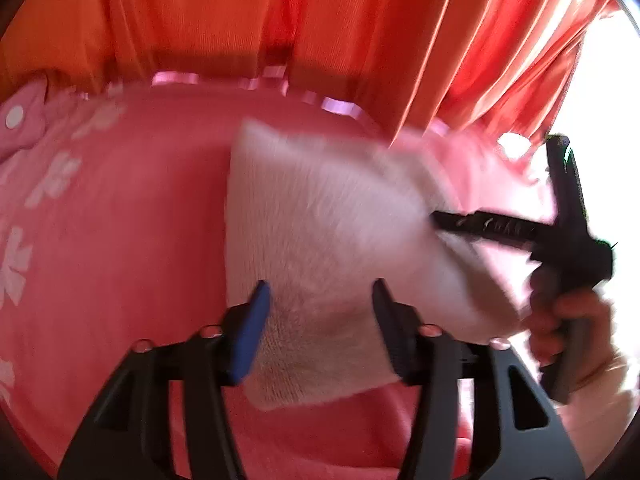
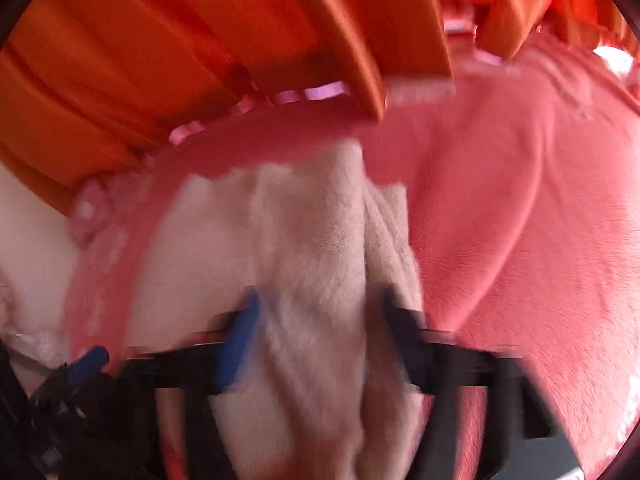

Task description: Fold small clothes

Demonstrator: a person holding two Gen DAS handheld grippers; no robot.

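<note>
A: Status pls, L side first?

B: Left gripper (image 1: 322,312) stands approx. half wide. The white cloth (image 1: 320,220) has its near corner lying between the jaws, but the pads don't look pressed on it. So no real hold there.

A: And R?

B: Right gripper (image 2: 320,304) is pinched on a bunched fold of the same cloth. Its own view is v. blurred, but fabric fills the gap between the pads. From the left view it has the cloth's right edge pulled up off the pink cover (image 1: 140,240). A hand (image 1: 568,328) is wrapped round its handle.

A: So where's the cloth overall?

B: Mid-bed, partly raised. Near corner is low by L and the right edge is lifted by R. Beyond it is bare pink cover, w/ a flowered pink fabric (image 1: 52,172) off to the left and the orange curtain (image 1: 240,12) at the back.

A: Tips for the fold?

B: IMO carry R's edge across in one low arc so the fuzzy fabric doesn't flop or twist. L should close on, or press down, the near corner first. Otherwise the whole piece will prob. drag along. Line up edges before letting go. Then smooth the crease.
</note>
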